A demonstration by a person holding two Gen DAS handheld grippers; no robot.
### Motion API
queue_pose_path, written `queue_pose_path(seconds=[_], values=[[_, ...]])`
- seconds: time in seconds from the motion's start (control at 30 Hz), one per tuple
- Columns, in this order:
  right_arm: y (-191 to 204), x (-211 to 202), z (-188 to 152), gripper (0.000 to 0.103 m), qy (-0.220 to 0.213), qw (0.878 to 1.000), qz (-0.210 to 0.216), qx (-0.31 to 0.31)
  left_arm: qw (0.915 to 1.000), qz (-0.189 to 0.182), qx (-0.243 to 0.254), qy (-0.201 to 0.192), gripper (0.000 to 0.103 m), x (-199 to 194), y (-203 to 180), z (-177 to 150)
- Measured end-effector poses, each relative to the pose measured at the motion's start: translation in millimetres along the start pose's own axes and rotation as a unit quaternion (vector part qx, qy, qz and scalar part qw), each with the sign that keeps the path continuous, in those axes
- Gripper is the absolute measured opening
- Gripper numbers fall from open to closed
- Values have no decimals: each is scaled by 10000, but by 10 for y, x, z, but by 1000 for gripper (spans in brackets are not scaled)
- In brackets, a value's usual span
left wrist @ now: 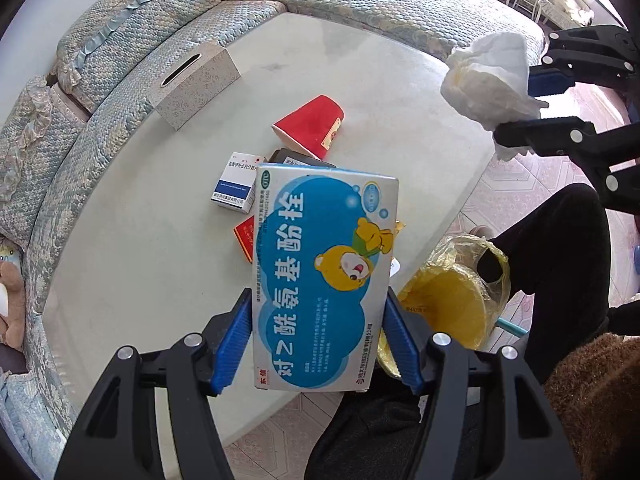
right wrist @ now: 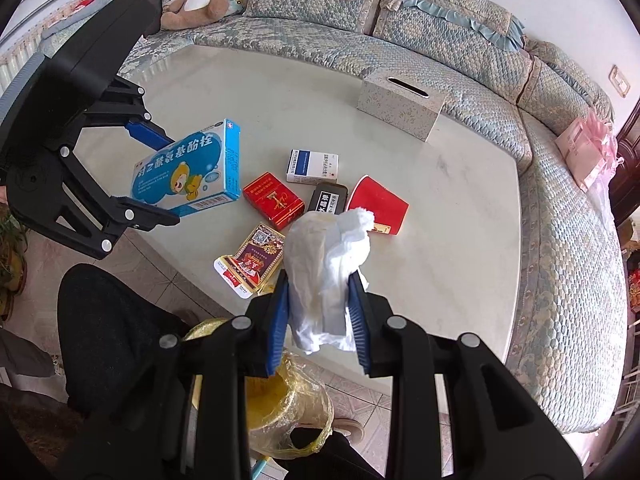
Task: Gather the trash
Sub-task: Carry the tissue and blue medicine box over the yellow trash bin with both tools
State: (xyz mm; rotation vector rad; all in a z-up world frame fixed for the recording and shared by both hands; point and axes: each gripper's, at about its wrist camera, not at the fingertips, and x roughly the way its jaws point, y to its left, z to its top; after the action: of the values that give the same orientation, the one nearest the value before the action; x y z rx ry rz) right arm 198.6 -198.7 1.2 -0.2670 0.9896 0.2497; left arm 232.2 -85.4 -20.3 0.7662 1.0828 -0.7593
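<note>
My left gripper (left wrist: 318, 344) is shut on a blue medicine box with a cartoon bear (left wrist: 324, 276) and holds it above the white table's near edge; the box also shows in the right wrist view (right wrist: 188, 172). My right gripper (right wrist: 320, 320) is shut on a crumpled white tissue (right wrist: 326, 264), held above the table edge; the tissue shows at the upper right of the left wrist view (left wrist: 488, 80). A yellow bin lined with a yellow bag (left wrist: 452, 296) stands on the floor below both grippers, also seen in the right wrist view (right wrist: 288, 404).
On the white table (right wrist: 440, 220) lie a red paper cup (right wrist: 378, 204), a white and blue medicine box (right wrist: 312, 166), a red cigarette pack (right wrist: 274, 200), a black pack (right wrist: 328, 198), a gold-red wrapper (right wrist: 250, 258) and a tissue box (right wrist: 400, 106). A sofa (right wrist: 560, 240) curves around it. The person's legs are beside the bin.
</note>
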Motion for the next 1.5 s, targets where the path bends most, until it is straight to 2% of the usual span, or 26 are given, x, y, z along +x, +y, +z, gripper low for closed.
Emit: queue_pose_path(seconds=[0.3,0.5,0.8,1.0,1.5], values=[[339,-409,-367,29,-116,9998,-77,-143,9997,13,28,-222,61,-368,-539,-313],[529,-521,-590,29,-176,9996,-72,-213,9993,112,4,-349,61,-406,-814,-520],[733,-562,-793,29,-181,9993,-85,-304,9990,73,76,-428,61,-297,-1044,-732],[809,-490,-895,29,-157,9992,-89,-352,9989,177,77,-438,61,-215,-1113,-829],[1081,-102,-1127,29,95,9984,31,-561,9995,-182,-87,-246,61,323,-1258,-1128]])
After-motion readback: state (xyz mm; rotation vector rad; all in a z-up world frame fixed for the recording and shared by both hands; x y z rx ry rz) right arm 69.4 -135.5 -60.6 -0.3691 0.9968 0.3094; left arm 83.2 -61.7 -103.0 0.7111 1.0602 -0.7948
